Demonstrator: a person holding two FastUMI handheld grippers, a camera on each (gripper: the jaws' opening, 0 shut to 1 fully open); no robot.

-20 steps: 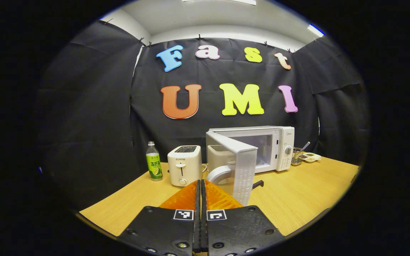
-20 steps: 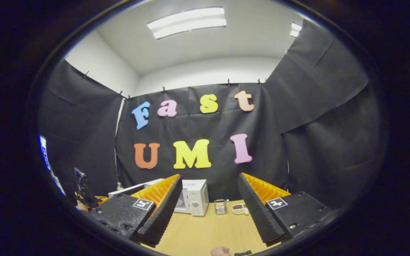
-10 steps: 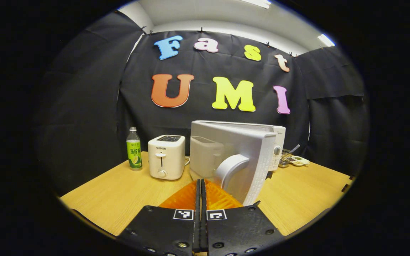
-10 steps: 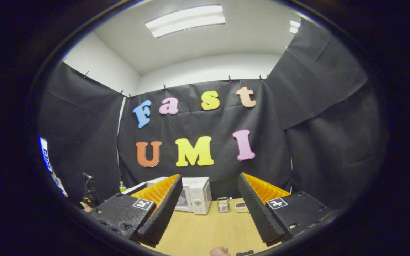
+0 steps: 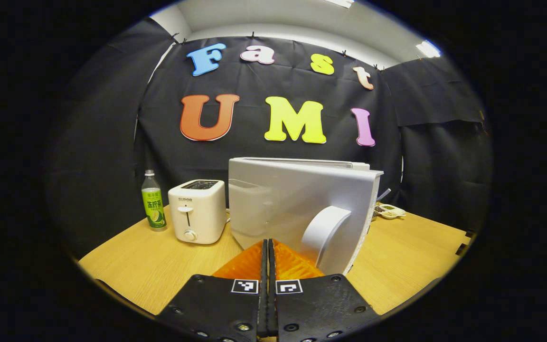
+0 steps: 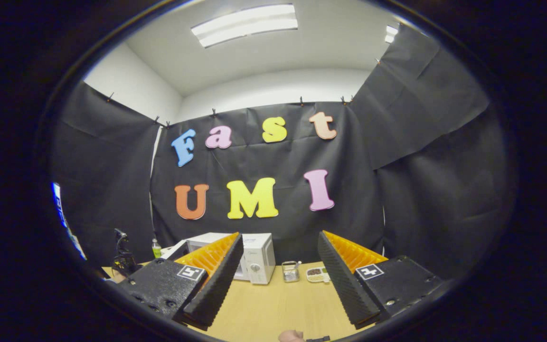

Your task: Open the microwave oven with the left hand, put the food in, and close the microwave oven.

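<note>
With its fingers pressed flat together and nothing between them, the left gripper (image 5: 268,249) sits just in front of the microwave oven's door (image 5: 297,209), close beside the curved white handle (image 5: 323,232); whether it touches the door I cannot tell. In the left gripper view that door stands swung out from the microwave oven (image 6: 254,256), its outer face turned toward the camera and hiding the cavity, so opening looks done or nearly so. The right gripper (image 6: 276,266) hangs spread wide and empty above the desk (image 6: 273,308), well back from the oven, which in the right gripper view stands at the far end of the desk against the black wall. A small dish of food (image 6: 317,273) lies on the desk to the right of the oven, beside a little wire basket (image 6: 291,271), and looks untouched. Judging from this, the food has not yet been picked up, so carrying it in and closing the door are both left to do. A white toaster (image 5: 196,211) and a green-labelled drink bottle (image 5: 152,202) stand left of the oven and take no part in the job.
</note>
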